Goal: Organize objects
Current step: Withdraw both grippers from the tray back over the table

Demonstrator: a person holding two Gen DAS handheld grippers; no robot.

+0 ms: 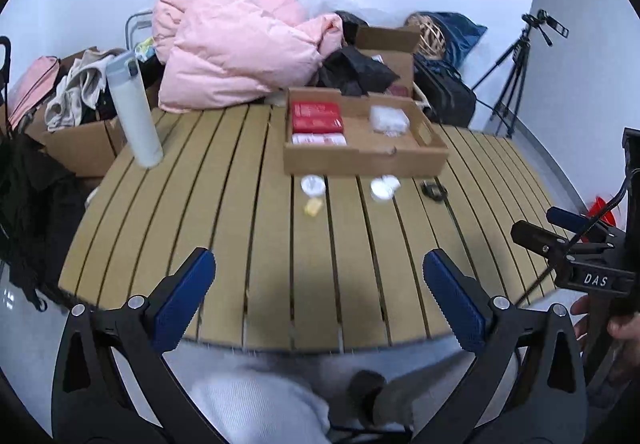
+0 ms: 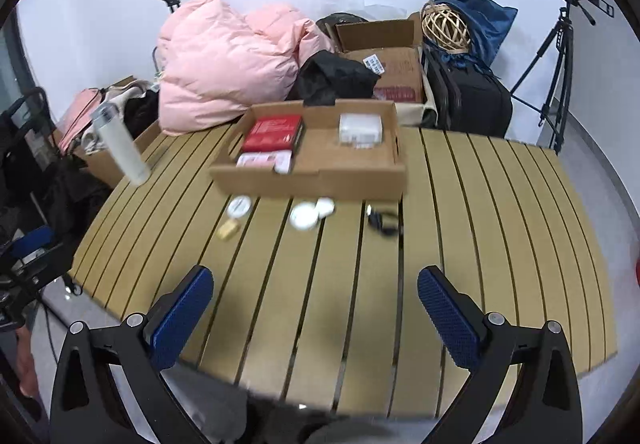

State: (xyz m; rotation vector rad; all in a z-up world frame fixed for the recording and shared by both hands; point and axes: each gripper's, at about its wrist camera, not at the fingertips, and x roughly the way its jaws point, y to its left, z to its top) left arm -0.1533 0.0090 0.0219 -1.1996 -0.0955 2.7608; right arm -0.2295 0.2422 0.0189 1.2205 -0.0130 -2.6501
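Observation:
A shallow cardboard tray (image 1: 362, 160) (image 2: 312, 174) stands at the back of the slatted table, holding red boxes (image 1: 317, 117) (image 2: 274, 131) and a clear plastic pack (image 1: 388, 118) (image 2: 359, 127). In front of it lie a white round lid (image 1: 313, 184) (image 2: 239, 206), a small yellow block (image 1: 313, 207) (image 2: 227, 230), white cases (image 1: 383, 188) (image 2: 310, 214) and a black item (image 1: 433, 190) (image 2: 382, 220). My left gripper (image 1: 319, 296) hangs open over the near edge, nothing between its blue pads. My right gripper (image 2: 316, 308) is open and bare too, well short of the small items.
A white bottle (image 1: 134, 110) (image 2: 120, 146) stands at the table's left edge. Behind the table (image 1: 240, 236) are a pink puffy jacket (image 1: 236, 44) (image 2: 228, 60), cardboard boxes, black bags and a tripod (image 1: 516, 72) (image 2: 556, 72). A person's hand with the right gripper shows at the left wrist view's right edge.

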